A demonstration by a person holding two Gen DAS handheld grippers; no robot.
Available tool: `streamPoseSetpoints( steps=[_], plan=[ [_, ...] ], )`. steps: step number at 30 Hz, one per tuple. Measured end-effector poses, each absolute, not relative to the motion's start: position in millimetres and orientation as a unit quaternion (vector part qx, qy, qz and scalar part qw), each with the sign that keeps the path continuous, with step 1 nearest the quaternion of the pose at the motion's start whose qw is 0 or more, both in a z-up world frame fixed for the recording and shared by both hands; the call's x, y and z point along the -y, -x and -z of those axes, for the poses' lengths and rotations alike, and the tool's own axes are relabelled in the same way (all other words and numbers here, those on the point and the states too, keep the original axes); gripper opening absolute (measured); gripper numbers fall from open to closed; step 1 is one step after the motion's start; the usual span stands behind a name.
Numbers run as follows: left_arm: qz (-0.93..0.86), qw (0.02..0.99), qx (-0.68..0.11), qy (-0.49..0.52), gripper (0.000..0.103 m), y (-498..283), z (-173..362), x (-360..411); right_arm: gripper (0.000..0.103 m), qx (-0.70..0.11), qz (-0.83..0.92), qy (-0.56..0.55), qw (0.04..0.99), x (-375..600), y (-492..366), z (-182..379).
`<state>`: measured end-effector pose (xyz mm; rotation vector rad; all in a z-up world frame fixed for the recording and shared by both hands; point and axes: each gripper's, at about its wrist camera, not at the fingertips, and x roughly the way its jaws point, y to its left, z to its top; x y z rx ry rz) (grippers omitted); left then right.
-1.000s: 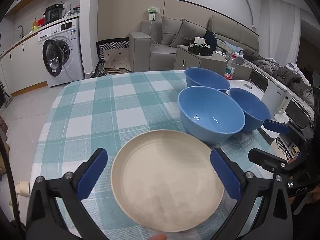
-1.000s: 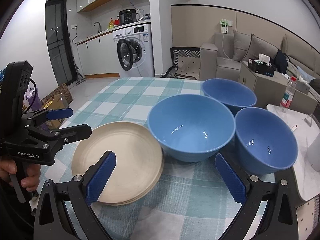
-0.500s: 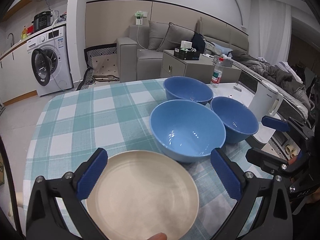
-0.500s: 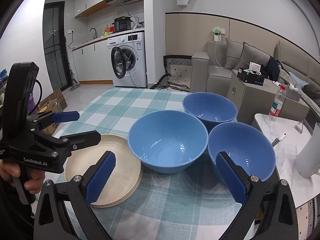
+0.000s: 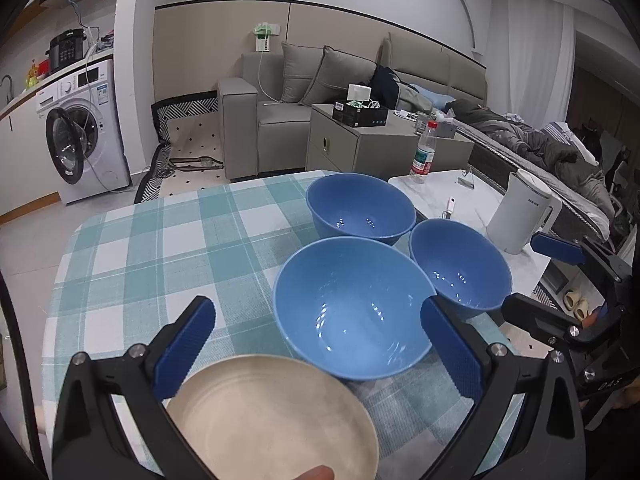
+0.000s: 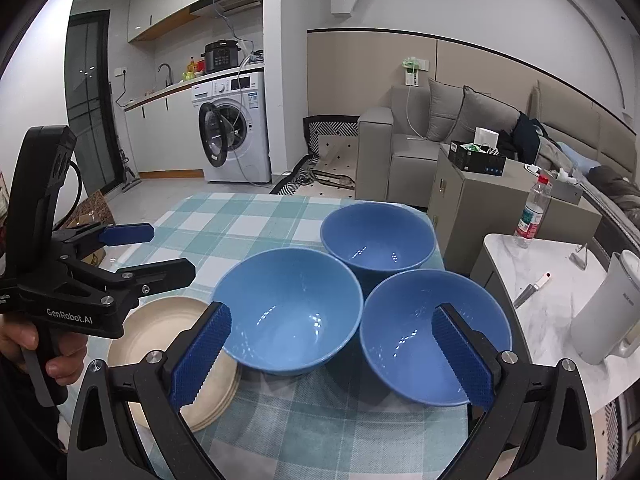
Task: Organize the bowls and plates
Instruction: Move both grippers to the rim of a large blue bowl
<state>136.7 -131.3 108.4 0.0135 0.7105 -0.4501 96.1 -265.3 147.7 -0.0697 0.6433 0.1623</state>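
Three blue bowls stand close together on the checked tablecloth: a near one (image 5: 348, 312) (image 6: 288, 312), a far one (image 5: 360, 204) (image 6: 378, 236) and a right one (image 5: 460, 268) (image 6: 432, 336). A stack of beige plates (image 5: 272, 416) (image 6: 176, 356) lies left of them at the table's front. My left gripper (image 5: 316, 344) (image 6: 148, 248) is open and empty, held above the plates. My right gripper (image 6: 332, 356) (image 5: 536, 276) is open and empty, low in front of the near and right bowls.
The table (image 5: 132, 240) has a teal and white cloth. To the right stands a white marble side table (image 6: 552, 292) with a white kettle (image 6: 604, 308), a water bottle (image 6: 530, 212) and small items. A sofa and a washing machine stand behind.
Both grippers have pulled back and risen, so the bowls and plates look smaller and lower. The plates have slid toward the bottom of the left wrist view. Both grippers stay open.
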Motion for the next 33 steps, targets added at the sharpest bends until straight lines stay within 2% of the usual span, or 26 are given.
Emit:
streamPoseSetpoints(
  steps=[33],
  plan=[
    [0.223,0.901,-0.373,0.009,0.103,-237,-106,155,0.102,-0.344,-0.033,-0.010,0.938,326,-202,-148]
  ],
)
